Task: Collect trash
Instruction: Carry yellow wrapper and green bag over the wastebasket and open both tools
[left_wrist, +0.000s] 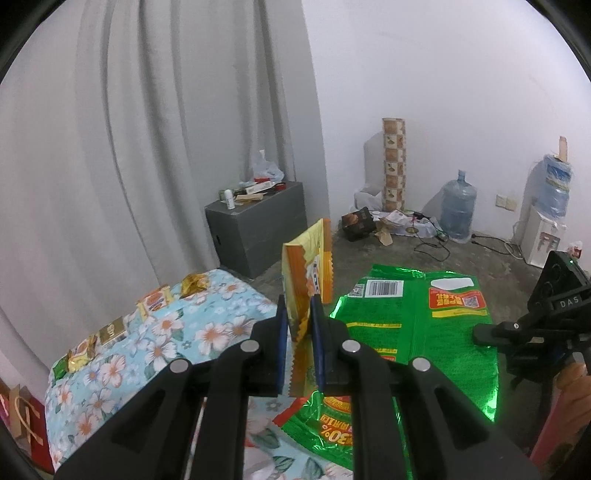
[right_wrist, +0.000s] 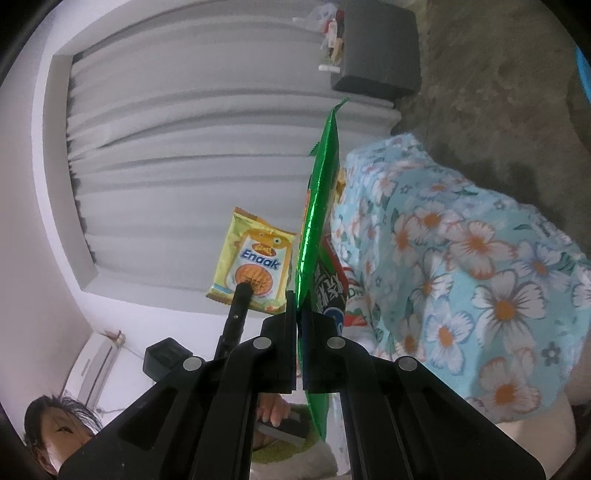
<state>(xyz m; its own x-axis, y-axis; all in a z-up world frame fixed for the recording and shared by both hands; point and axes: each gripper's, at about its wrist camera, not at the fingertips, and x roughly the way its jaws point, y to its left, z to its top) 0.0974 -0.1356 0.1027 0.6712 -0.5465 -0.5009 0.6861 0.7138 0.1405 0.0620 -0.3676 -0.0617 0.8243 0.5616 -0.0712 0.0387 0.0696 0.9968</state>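
While the left gripper (left_wrist: 297, 328) pinches the yellow "Enaak" wrapper (left_wrist: 306, 280) upright, the right gripper (right_wrist: 299, 343) is pressed together on the green foil bag (right_wrist: 319, 206). Both wrappers hang clear beyond the flowered tablecloth (left_wrist: 155, 332) edge, over open concrete floor (left_wrist: 424, 258). On the green bag "30%" reads inverted. Small wrappers (left_wrist: 157, 301) line the cloth's far edge.

the tabletop (left_wrist: 207, 325) is the landmark. along its far left edge runs a row of small snack packets (left_wrist: 155, 301). above its right end hang two wrappers: the narrow wrapper (left_wrist: 306, 280) on the left, the wide flat bag (left_wrist: 417, 332) just right of it. behind the tabletop stands a cabinet (left_wrist: 258, 225) against the curtain (left_wrist: 166, 129); a water jug (left_wrist: 458, 210) sits on the floor, well to the cabinet's right.
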